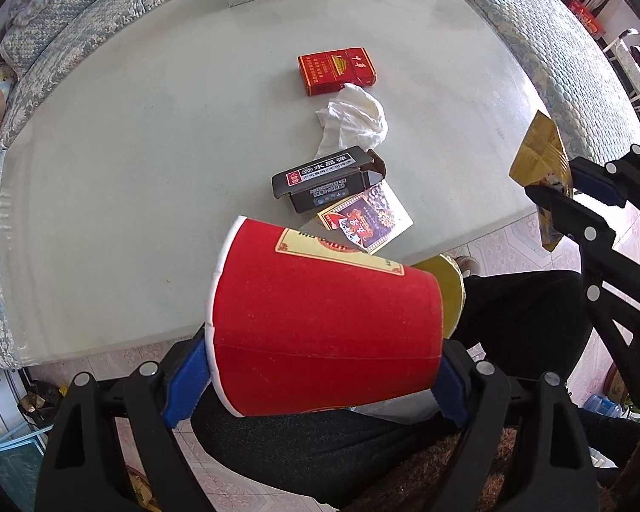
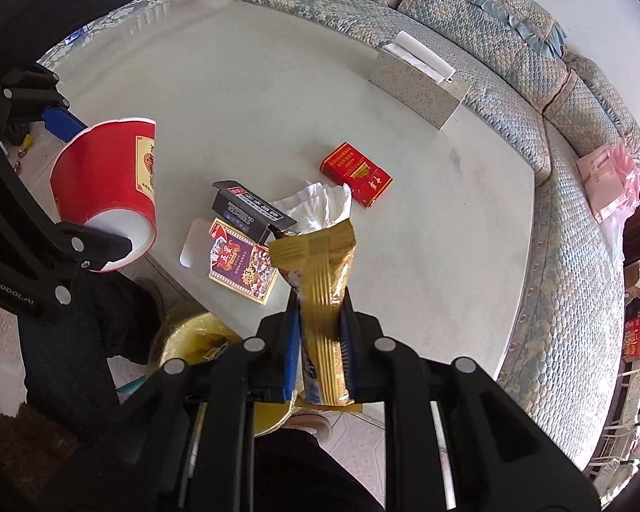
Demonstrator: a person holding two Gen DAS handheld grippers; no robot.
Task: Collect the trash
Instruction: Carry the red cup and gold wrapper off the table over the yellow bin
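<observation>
We hold the left gripper [image 1: 320, 379] closed on a red paper cup [image 1: 324, 320], which lies on its side between the blue pads, its white rim to the left and its base to the right. The right gripper [image 2: 320, 354] is clamped on a golden snack wrapper [image 2: 320, 273]; the wrapper stands up out of the narrow jaws and is creased at its top. Both grippers hang near the front edge of the pale round table [image 1: 149, 170], over the floor and our dark trousers.

On the table there remain a red cigarette pack [image 1: 336, 70], a crumpled white tissue [image 1: 354, 121] just beside it, a black carton [image 1: 324, 179] with its flap open, and a colourful card pack [image 1: 365, 219] that touches the carton. A tissue box [image 2: 418, 85] stands at the far edge, well apart from them.

Below the table edge we see a golden bin [image 2: 192, 341] (only a part of it shows behind the gripper). A patterned blue sofa [image 2: 490, 21] curves around the table.
</observation>
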